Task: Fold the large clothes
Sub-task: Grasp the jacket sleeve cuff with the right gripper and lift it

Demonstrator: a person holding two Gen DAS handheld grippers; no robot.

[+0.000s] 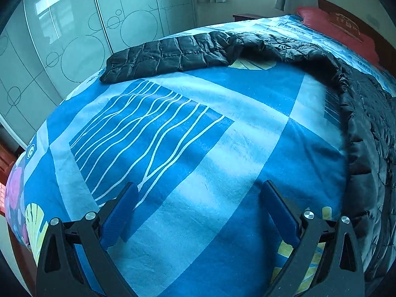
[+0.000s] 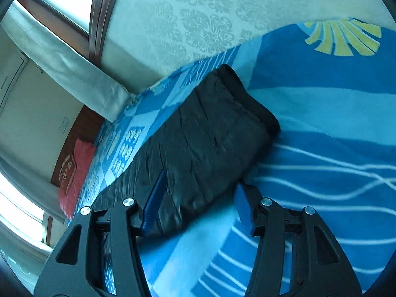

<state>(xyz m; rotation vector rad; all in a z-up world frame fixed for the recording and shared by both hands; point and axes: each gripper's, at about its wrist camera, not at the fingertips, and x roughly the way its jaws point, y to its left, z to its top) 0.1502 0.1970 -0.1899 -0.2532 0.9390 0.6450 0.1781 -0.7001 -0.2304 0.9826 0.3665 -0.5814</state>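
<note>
A black quilted jacket [image 1: 173,54] lies on the blue patterned bedsheet [image 1: 173,136], one sleeve stretched along the far side and its body bunched down the right edge. My left gripper [image 1: 200,185] hovers open over bare sheet, well short of the jacket, with nothing between its fingers. In the right wrist view a jacket sleeve [image 2: 210,128] runs away from me toward its cuff. My right gripper [image 2: 200,180] straddles the sleeve's near part. The left pad [image 2: 154,198] rests against the fabric. The right pad [image 2: 243,208] sits at the sleeve's edge, with sheet showing beside it.
A red pillow [image 1: 334,24] lies by the wooden headboard. Glossy wardrobe doors [image 1: 74,37] stand past the bed's left side. A grey curtain [image 2: 74,74] and a window are behind the bed. The bedsheet [image 2: 321,113] spreads to the right of the sleeve.
</note>
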